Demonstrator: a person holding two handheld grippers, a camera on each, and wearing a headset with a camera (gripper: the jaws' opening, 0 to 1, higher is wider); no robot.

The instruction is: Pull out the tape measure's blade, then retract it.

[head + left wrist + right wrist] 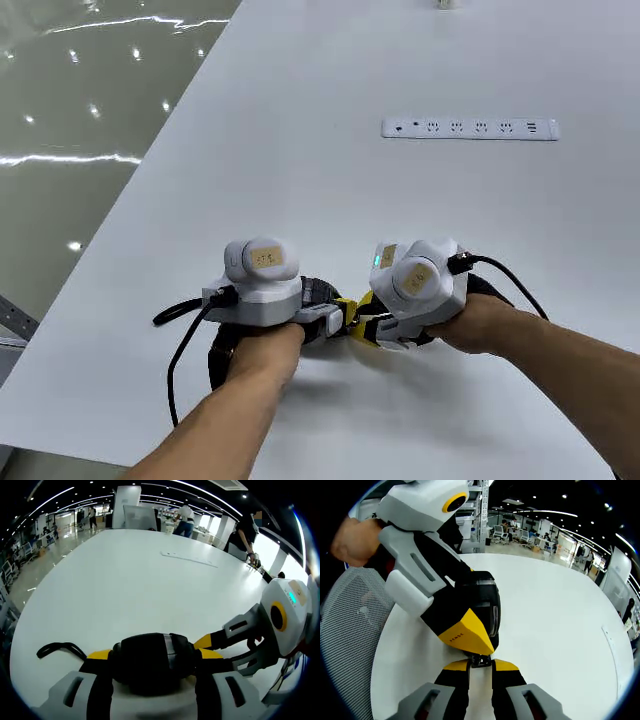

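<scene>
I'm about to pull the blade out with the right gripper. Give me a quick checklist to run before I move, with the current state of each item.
1. Hold on the body: ok. The left gripper has its jaws clamped on both sides of the tape measure.
2. Hold on the blade: ok. The right gripper pinches the blade tip, a small dark tab at the case mouth.
3. Blade fully in: ok. No length of blade shows between case and tab.
4. Pull path: ok. The table is bare nearby, and the power strip lies far off.
5. Blade lock released: cannot tell.
</scene>
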